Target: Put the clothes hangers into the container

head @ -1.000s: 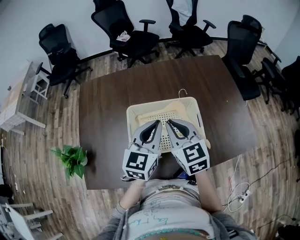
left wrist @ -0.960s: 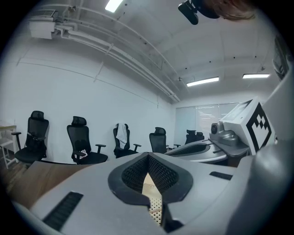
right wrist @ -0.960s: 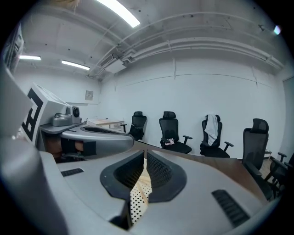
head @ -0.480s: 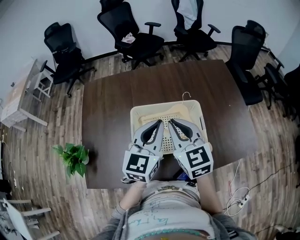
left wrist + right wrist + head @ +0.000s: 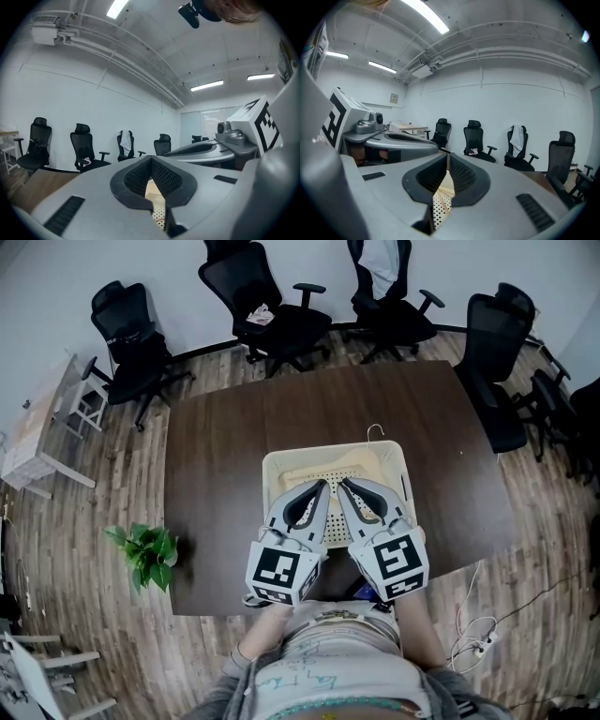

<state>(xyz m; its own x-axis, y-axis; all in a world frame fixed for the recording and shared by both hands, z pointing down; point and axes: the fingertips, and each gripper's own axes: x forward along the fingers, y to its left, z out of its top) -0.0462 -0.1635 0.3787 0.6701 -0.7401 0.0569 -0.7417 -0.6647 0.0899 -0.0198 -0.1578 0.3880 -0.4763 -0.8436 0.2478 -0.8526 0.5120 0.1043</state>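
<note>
Dark tabletop carries the cream container; a clothes hanger lies inside, hook over the far rim. Left claw and right claw, both closed and empty, have barely shifted above it. Task looks finished.

The head view looks steeply down from above the person onto the dark brown wooden counter. It is wide enough to take in the row of black office chairs along the far white wall. The left gripper view sits low and close behind the left gripper, facing level across the room toward those chairs. The right gripper view rides the right gripper in the same way. Both gripper views share the chairs and glimpse the cream perforated plastic container through the gap beneath their jaws. Each also catches the other gripper at its inner edge.
</note>
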